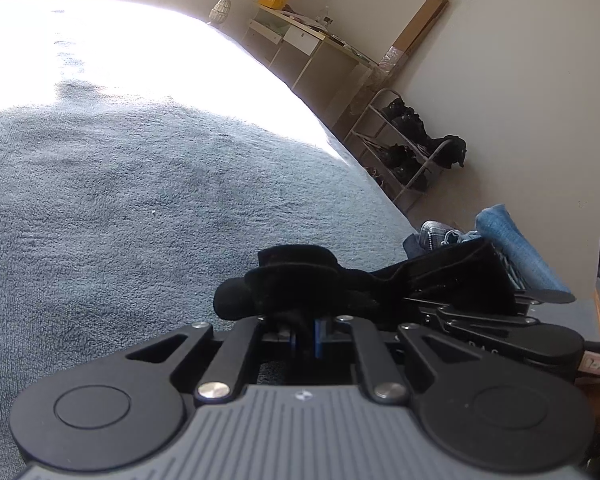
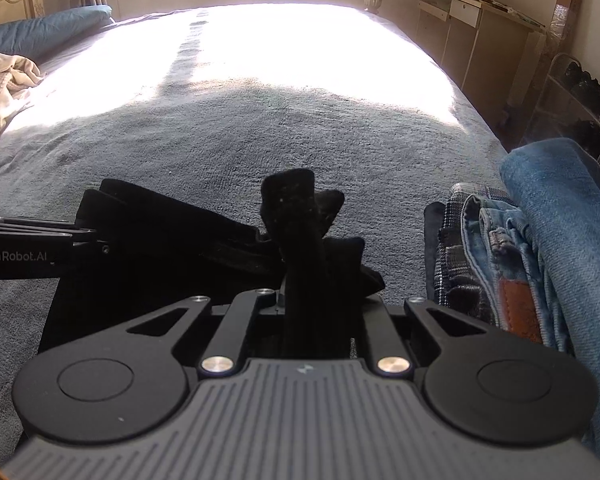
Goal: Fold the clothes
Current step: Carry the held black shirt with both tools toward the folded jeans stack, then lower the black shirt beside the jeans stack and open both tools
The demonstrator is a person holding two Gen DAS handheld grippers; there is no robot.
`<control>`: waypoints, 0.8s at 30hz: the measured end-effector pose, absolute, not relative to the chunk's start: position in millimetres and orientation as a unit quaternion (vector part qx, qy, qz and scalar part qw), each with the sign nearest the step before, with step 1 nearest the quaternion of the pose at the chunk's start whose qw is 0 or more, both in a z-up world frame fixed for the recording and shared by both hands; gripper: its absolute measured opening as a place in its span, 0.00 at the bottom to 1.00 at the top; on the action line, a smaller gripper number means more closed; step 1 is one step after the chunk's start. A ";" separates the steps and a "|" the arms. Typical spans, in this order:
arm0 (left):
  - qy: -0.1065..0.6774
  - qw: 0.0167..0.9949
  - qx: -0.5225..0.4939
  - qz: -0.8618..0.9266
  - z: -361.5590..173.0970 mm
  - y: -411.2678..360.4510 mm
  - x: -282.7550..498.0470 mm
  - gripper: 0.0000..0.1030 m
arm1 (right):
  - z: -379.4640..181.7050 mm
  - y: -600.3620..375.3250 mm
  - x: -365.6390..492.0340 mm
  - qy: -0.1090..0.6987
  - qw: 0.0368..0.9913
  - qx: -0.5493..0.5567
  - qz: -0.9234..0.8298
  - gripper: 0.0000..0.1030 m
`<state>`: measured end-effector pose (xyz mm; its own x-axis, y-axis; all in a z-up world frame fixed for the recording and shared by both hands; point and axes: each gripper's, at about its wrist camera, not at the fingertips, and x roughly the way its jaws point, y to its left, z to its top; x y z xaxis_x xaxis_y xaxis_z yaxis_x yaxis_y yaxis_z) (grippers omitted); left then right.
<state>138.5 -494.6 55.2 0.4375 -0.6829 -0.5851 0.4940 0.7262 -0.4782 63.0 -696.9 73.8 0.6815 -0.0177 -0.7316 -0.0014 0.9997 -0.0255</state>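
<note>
- My left gripper [image 1: 306,336] and right gripper [image 2: 316,300] each pinch a bunch of the black garment [image 2: 160,240].
- It sags between them over the grey bedspread [image 2: 240,140], beside the folded jeans [image 2: 540,220].
- I judge it soft, light and limp; hems or corners offer the best hold.

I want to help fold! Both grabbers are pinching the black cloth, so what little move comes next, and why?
Probably move the left gripper and right gripper apart to pull the black garment flat. It is bunched up in both closed fingers, and the grey bedspread ahead offers room to lay it.
</note>
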 end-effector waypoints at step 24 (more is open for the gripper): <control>0.420 0.825 -0.198 -0.323 30.7 -485.7 177.7 0.47 | 70.5 -708.7 75.9 0.364 0.931 -0.032 -0.005 0.53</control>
